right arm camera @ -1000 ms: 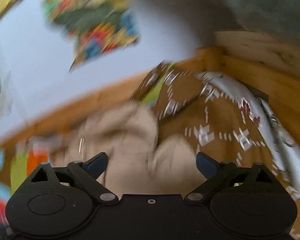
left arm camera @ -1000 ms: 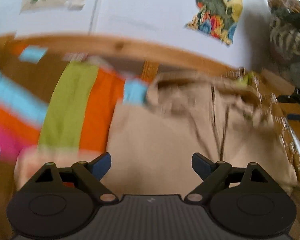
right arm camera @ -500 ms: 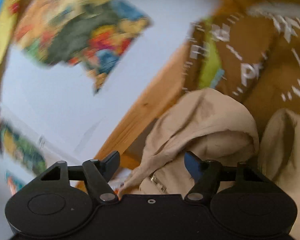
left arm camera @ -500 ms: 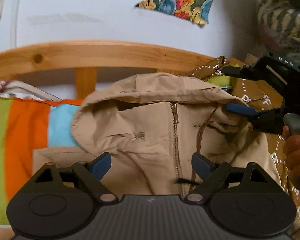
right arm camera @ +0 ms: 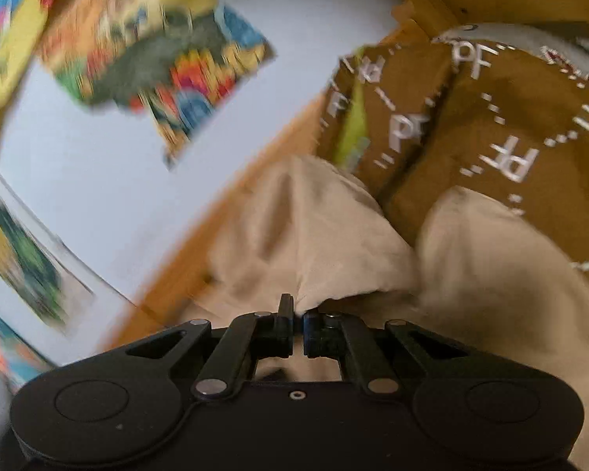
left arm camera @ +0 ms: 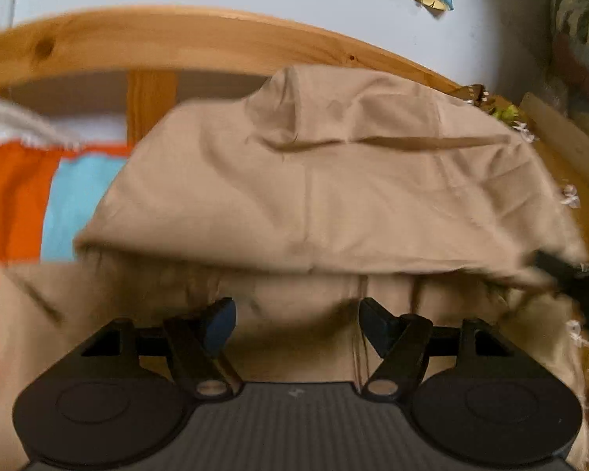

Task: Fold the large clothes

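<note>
A beige hooded jacket lies on the bed, its hood folded down over the chest and filling the left wrist view. My left gripper hovers just above the jacket's front, open, with nothing between its fingers. In the right wrist view my right gripper is shut on the edge of the beige hood, and cloth bunches out of the closed tips. The right gripper's dark body shows at the hood's right edge in the left wrist view.
A wooden bed rail runs behind the jacket, below a white wall with colourful posters. Orange and light blue bedding lies to the left. A brown patterned cloth lies to the right of the jacket.
My right gripper went from open to shut on the hood's edge and pulled the hood down over the zipped front. My left gripper narrowed a little and moved closer to the jacket.
</note>
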A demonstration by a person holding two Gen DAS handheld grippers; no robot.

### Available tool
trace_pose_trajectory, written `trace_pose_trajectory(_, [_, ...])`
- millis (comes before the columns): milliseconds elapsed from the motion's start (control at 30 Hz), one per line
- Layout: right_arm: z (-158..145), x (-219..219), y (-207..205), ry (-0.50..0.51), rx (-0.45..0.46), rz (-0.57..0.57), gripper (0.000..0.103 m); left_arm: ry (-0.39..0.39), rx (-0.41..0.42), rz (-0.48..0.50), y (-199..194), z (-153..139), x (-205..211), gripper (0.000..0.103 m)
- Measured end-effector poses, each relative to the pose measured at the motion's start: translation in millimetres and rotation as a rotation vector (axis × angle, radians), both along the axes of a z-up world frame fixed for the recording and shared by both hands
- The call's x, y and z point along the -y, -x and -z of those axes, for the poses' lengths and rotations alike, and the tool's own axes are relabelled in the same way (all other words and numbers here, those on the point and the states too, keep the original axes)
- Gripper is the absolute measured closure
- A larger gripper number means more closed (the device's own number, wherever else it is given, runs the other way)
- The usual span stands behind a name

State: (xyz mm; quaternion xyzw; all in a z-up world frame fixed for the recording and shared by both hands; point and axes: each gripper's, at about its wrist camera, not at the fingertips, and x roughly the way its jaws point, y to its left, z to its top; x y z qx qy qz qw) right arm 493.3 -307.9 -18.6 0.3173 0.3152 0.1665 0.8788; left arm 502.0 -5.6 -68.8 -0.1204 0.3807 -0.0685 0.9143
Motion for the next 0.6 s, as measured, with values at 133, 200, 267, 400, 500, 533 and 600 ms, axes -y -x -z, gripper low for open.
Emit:
trace_pose_trajectory(133, [27.5,-7.2,4.4,0.223,0.062,0.01,0.1,-0.005,0.035,0.079,49.1,0.1,-13.5,0.028])
trace_pose_trajectory(200, [35.2,-14.9,7.0,0.29,0.095,-0.009,0.099,0.005,0.1,0.091,64.2,-11.0,-22.9,0.028])
trace_pose_trajectory(267, [42.0,-20.3,9.6,0.322,0.105,-0.027,0.099,0.03,0.182,0.078,69.1,-27.4,-29.1,0.03])
trace_pose_trajectory(400, [50.3,-15.2,21.0,0.312,0.111,-0.029,0.097,0.022,0.225,0.099,40.2,-44.1,-14.4,0.04])
trace_pose_trajectory(500, [38.5,-10.3,33.6,0.278,0.102,-0.031,0.088,-0.055,0.117,0.099,3.2,-28.7,8.9,0.069])
trace_pose_trajectory(533, [31.1,-9.6,37.5,0.267,0.094,-0.038,0.086,-0.054,0.074,0.082,-7.3,-20.0,10.7,0.076])
trace_pose_trajectory(600, [15.4,-4.3,54.5,0.252,0.102,-0.028,0.085,0.001,0.042,0.033,-20.0,-4.2,4.9,0.085])
